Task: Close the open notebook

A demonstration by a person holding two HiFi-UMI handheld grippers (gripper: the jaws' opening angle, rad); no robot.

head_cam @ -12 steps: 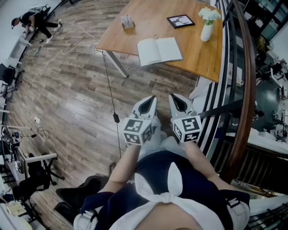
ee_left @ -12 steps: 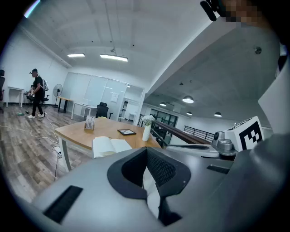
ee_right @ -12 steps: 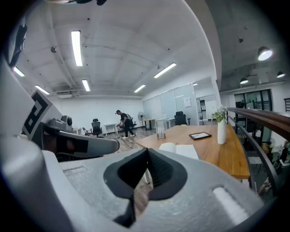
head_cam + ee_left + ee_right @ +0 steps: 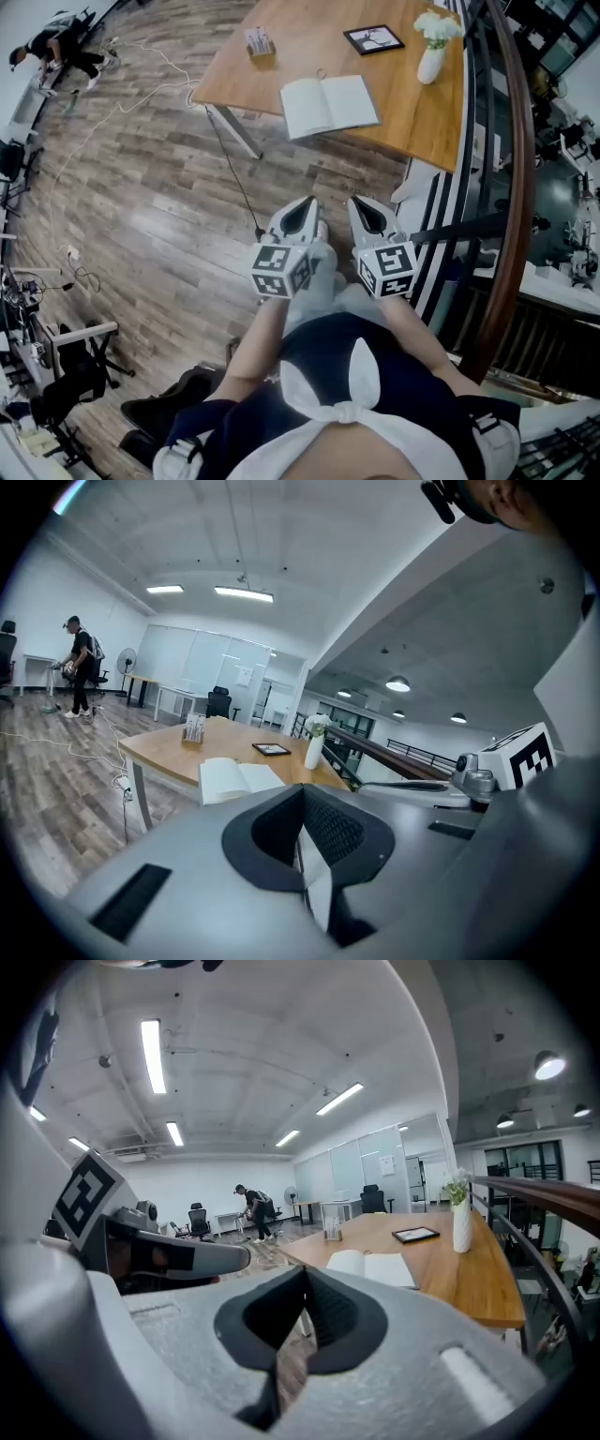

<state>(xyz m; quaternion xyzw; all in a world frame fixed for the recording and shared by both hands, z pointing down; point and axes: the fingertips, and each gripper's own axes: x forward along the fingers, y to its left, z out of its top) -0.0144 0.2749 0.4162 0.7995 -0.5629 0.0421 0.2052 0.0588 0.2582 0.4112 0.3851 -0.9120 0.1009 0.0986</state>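
Note:
An open white notebook [image 4: 330, 105] lies flat on the wooden table [image 4: 403, 112], near its front edge. It also shows in the left gripper view as the notebook [image 4: 236, 778] and in the right gripper view as the notebook [image 4: 370, 1267]. My left gripper [image 4: 300, 217] and right gripper [image 4: 367, 214] hang side by side over the floor, well short of the table. Both are shut with nothing between their jaws. The left gripper [image 4: 302, 841] and right gripper [image 4: 289, 1327] point toward the table.
On the table stand a white vase with flowers [image 4: 433, 49], a framed picture [image 4: 375, 39] and a small card holder [image 4: 260, 42]. A dark railing [image 4: 511, 187] runs along the right. Cables [image 4: 234, 187] trail on the wooden floor. A person [image 4: 52, 47] stands far off at the left.
Both grippers have shifted slightly toward the table, and the table sits a little higher in the head view. Their jaws stay shut.

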